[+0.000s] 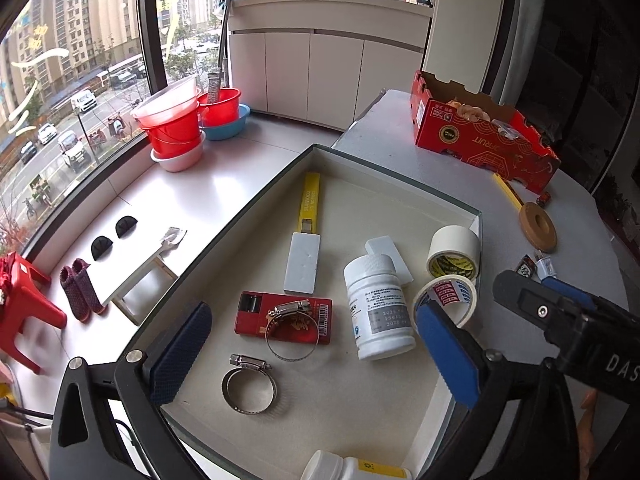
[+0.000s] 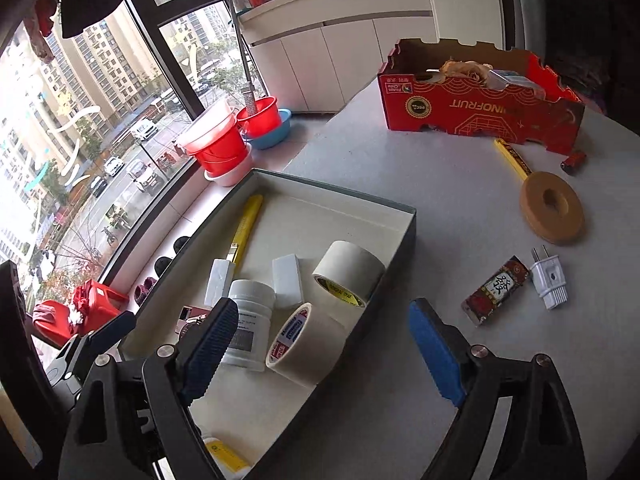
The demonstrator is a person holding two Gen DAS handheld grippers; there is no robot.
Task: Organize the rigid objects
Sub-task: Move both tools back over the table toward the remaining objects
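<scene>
Pill bottle (image 1: 378, 308) lies beside tape rolls (image 1: 452, 258) near the tray's (image 1: 256, 200) right edge; both grippers, left (image 1: 316, 360) and right (image 2: 320, 356), hover empty, jaws spread. Nudged, it could roll.

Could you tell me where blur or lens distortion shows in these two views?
Left wrist view: the red stool at the left edge is smeared, and the tray rim bows. Right wrist view: the window frame curves strongly; the white plug stays sharp.

Both wrist cameras look steeply down from close above the counter (image 1: 580, 216), sharing the shallow tray (image 1: 384, 168) and red carton (image 2: 472, 112).
</scene>
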